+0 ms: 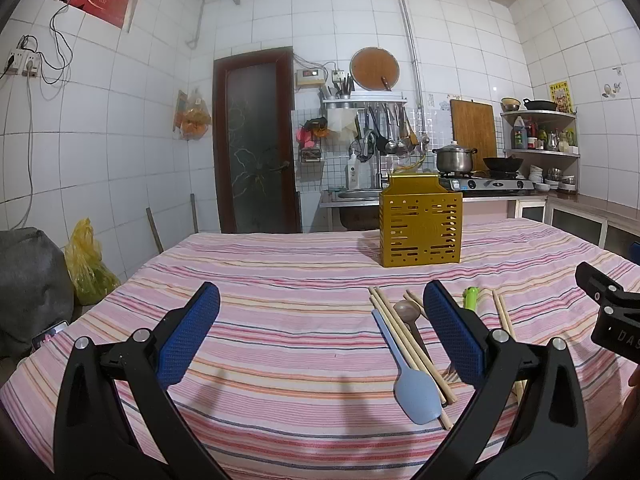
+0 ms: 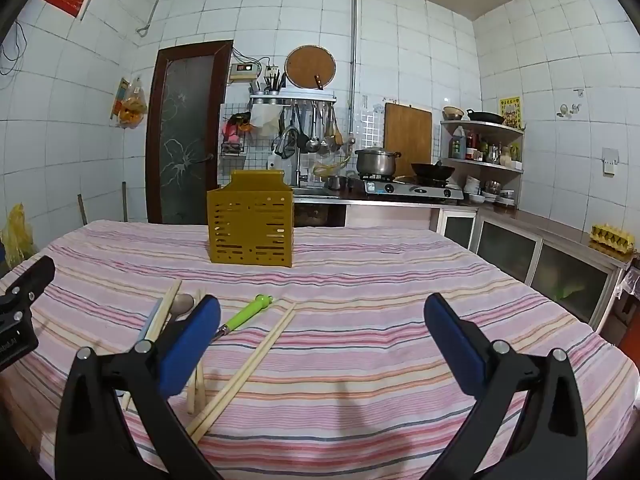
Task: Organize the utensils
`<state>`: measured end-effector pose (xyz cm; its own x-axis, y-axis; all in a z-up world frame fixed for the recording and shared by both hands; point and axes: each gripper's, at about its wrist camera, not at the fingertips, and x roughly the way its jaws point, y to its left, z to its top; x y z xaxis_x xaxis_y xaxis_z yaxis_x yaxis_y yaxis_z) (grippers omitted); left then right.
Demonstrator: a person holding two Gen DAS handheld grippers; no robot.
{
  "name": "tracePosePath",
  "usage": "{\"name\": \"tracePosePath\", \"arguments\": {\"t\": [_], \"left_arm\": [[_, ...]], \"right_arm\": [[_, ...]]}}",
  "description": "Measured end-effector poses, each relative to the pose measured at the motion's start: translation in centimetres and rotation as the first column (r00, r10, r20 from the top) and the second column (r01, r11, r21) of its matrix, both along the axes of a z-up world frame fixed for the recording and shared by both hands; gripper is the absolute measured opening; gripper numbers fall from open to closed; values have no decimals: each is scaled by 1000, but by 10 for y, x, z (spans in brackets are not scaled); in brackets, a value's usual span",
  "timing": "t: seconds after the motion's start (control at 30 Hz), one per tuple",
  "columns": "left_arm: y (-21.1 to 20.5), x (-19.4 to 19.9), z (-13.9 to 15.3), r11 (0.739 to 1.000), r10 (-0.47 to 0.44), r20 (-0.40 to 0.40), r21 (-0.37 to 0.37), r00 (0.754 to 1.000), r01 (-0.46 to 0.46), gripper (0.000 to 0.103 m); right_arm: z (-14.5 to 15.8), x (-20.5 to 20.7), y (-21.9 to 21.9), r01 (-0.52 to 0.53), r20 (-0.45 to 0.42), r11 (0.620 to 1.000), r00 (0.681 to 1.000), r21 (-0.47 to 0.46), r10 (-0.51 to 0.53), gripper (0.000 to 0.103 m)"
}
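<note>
Two grippers hover over a counter (image 1: 280,320) covered in a pink striped cloth, each with its blue-padded fingers spread wide and nothing between them. The left gripper (image 1: 320,332) sits just left of the utensils; its view alone shows the light blue spatula (image 1: 408,380) lying flat beside a bundle of wooden chopsticks (image 1: 404,340) and a brown wooden spoon (image 1: 408,312). In the right gripper's (image 2: 322,340) view, its left finger hides most of those, but the green-handled tool (image 2: 246,316) and another chopstick pair (image 2: 248,372) lie in plain sight between the fingers' span. A yellow slotted utensil holder (image 2: 251,226) stands upright farther back, well apart from the loose utensils. Only the right view shows an egg carton (image 2: 612,236) on the side worktop.
</note>
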<state>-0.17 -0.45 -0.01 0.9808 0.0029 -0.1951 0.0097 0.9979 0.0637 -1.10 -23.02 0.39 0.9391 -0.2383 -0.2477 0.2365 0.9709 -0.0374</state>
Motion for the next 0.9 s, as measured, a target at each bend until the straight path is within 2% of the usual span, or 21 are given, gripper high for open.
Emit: {"name": "tracePosePath", "arguments": {"t": [0.77,0.9], "left_arm": [[0,0,-2,1000,-5,-3,-2,1000,5,98],[0,0,-2,1000,-5,-3,-2,1000,5,98]], "right_arm": [[10,-4,-3,9,14,1000,1000,6,-9,99],[3,-3,-5,9,14,1000,1000,8,-10,99]]}}
